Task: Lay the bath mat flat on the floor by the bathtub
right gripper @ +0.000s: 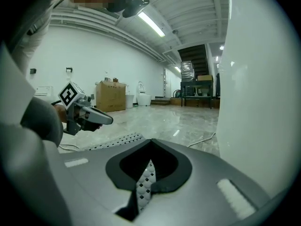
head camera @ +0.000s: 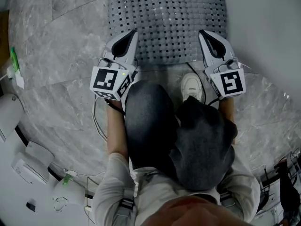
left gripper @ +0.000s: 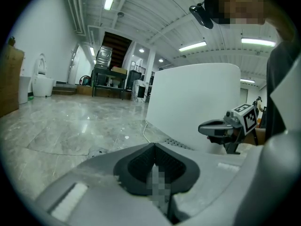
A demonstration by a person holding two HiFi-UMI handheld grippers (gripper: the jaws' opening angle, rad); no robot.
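Observation:
The grey perforated bath mat point(head camera: 167, 25) lies spread on the marble floor beside the white bathtub point(head camera: 263, 27). My left gripper point(head camera: 133, 32) sits at the mat's near left corner, jaws shut, with a thin strip of mat between them. My right gripper point(head camera: 203, 33) is at the near right corner. In the right gripper view a perforated fold of the mat point(right gripper: 145, 182) is pinched in the shut jaws of the right gripper point(right gripper: 150, 147). The left gripper view looks over the left gripper point(left gripper: 154, 147) to the bathtub point(left gripper: 193, 102) and the right gripper point(left gripper: 202, 127).
The person kneels just behind the mat, a white shoe point(head camera: 192, 86) between the grippers. White fixtures and cables point(head camera: 28, 161) lie at the lower left. A toilet point(left gripper: 42, 81), a metal shelf point(left gripper: 110, 81) and cardboard boxes point(right gripper: 110, 96) stand far off.

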